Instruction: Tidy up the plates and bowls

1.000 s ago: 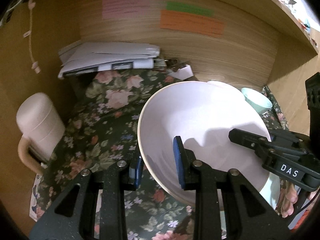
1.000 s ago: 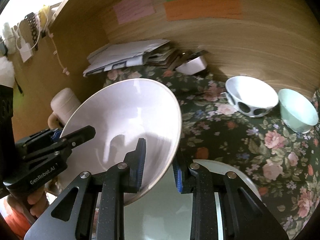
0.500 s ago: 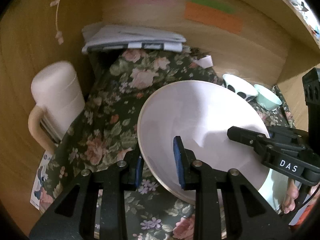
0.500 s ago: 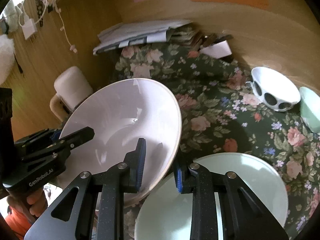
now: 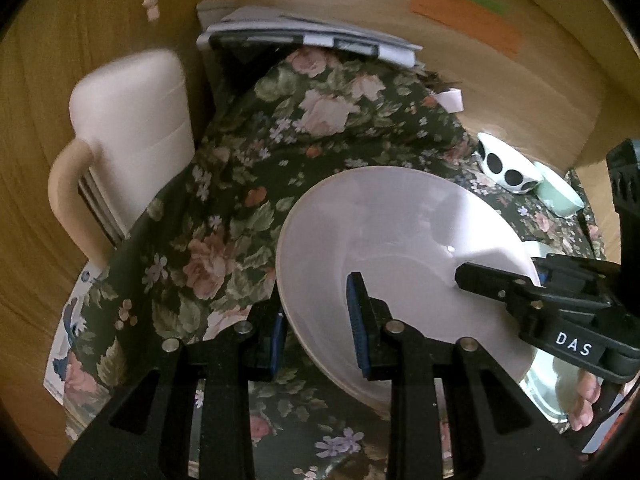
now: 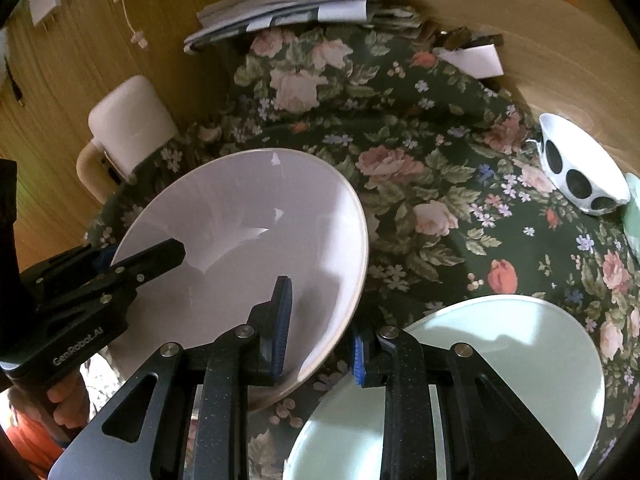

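Floral cloth (image 5: pixel 224 208) is covering the wooden alcove's floor; papers (image 5: pixel 304 36) are lying at the back; both the left gripper (image 5: pixel 316 320) and right gripper (image 6: pixel 318 320) are clamping the white bowl's (image 6: pixel 248 232) rim.

A floral cloth (image 6: pixel 432 208) covers the counter inside a wooden nook. On it, at two o'clock, a spotted bowl (image 6: pixel 580 176) sits beside a mint bowl (image 5: pixel 558 196). A pale plate (image 6: pixel 500 360) lies at five o'clock, papers (image 6: pixel 288 12) at twelve, a cream jug (image 6: pixel 128 124) at ten.
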The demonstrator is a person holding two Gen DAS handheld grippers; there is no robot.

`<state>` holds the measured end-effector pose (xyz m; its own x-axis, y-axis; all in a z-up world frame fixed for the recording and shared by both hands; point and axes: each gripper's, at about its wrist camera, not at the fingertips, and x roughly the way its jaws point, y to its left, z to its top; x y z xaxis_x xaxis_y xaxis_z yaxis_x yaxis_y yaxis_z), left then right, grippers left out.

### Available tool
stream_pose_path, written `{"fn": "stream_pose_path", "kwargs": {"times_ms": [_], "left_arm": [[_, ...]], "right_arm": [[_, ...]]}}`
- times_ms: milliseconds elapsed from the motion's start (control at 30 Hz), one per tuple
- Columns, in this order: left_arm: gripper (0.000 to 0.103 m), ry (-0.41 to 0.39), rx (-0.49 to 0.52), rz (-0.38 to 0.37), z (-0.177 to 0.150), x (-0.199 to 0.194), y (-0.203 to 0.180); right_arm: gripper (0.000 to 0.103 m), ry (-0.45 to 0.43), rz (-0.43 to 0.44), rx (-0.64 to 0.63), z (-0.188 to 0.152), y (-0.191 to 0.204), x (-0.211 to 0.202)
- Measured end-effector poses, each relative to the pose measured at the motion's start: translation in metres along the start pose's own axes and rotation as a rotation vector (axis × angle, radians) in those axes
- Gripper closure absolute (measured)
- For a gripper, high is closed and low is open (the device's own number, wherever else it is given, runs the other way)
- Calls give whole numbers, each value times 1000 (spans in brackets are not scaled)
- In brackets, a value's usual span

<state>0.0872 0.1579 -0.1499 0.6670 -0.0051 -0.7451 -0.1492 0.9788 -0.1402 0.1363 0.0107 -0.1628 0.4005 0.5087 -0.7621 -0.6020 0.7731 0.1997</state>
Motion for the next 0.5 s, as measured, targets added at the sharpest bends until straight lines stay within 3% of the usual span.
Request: {"fn": "stream_pose_path", "kwargs": {"times_ms": [400, 500], "left_arm": [[74, -27, 19, -8, -3, 2, 2], [66, -44, 18, 8, -2, -3, 2]], "right_arm": [[78, -18, -35, -11, 0, 1, -4], [77, -43, -42, -3, 0, -2, -12]]}}
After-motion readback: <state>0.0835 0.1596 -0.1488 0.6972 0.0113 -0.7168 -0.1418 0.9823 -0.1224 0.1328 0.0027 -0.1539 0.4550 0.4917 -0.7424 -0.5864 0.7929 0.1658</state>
